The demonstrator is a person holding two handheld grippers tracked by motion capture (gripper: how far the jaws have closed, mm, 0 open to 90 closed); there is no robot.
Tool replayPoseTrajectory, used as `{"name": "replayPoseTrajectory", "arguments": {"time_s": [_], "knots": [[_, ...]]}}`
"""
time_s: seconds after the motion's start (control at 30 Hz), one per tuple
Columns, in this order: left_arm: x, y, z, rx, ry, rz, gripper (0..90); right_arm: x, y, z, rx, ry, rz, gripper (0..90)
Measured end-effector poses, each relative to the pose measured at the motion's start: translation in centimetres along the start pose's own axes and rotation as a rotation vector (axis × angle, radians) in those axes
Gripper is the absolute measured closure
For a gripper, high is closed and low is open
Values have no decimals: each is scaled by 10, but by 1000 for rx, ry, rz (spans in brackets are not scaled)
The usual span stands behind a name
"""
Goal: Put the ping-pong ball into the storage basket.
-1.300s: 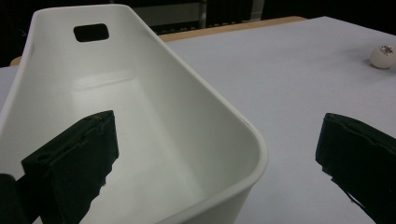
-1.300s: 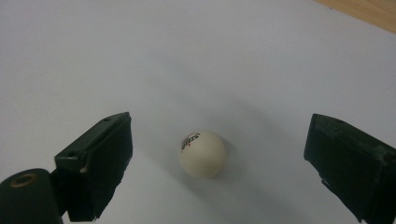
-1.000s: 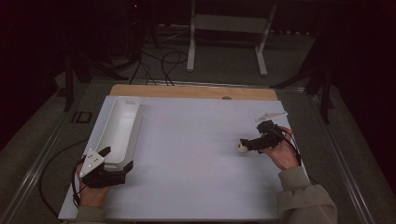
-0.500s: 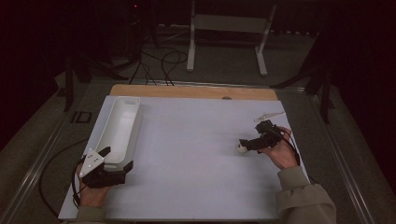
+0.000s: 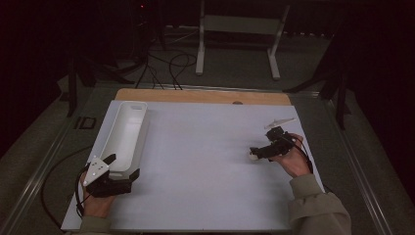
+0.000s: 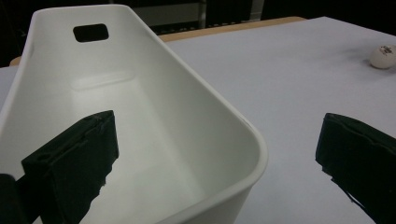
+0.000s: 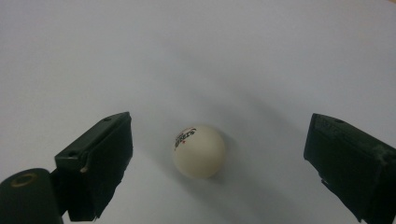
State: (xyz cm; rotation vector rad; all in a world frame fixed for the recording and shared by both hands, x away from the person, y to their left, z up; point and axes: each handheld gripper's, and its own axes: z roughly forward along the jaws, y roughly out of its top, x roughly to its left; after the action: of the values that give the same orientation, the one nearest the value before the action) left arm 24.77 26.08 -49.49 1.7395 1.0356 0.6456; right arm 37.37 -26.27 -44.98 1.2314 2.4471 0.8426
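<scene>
A white ping-pong ball [image 7: 198, 150] with a small printed logo lies on the white table top, between the two jaws of my right gripper [image 7: 219, 158], which is open and not touching it. From above, the ball [image 5: 253, 157] sits at the right gripper's [image 5: 258, 152] tips, right of the table's middle. My left gripper [image 5: 123, 165] is open at the near end of a long white bin [image 5: 123, 132]. In the left gripper view its jaws straddle the bin's near right corner [image 6: 254, 140], one inside and one outside. The ball [image 6: 384, 56] shows far off.
The bin is empty and has a handle slot [image 6: 90, 32] in its far end. A thin pale strip [image 5: 280, 121] lies near the far right of the table. A wooden edge [image 5: 205, 96] runs along the back. A metal stand [image 5: 235, 29] is on the floor beyond.
</scene>
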Motion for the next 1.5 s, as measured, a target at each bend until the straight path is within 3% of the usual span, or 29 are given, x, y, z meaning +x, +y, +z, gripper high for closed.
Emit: {"name": "replayPoseTrajectory", "arguments": {"time_s": [1.5], "knots": [[0, 0, 0, -2, -2, 0, 0, 6, -7, 30, 83, 6, -13, 80]]}}
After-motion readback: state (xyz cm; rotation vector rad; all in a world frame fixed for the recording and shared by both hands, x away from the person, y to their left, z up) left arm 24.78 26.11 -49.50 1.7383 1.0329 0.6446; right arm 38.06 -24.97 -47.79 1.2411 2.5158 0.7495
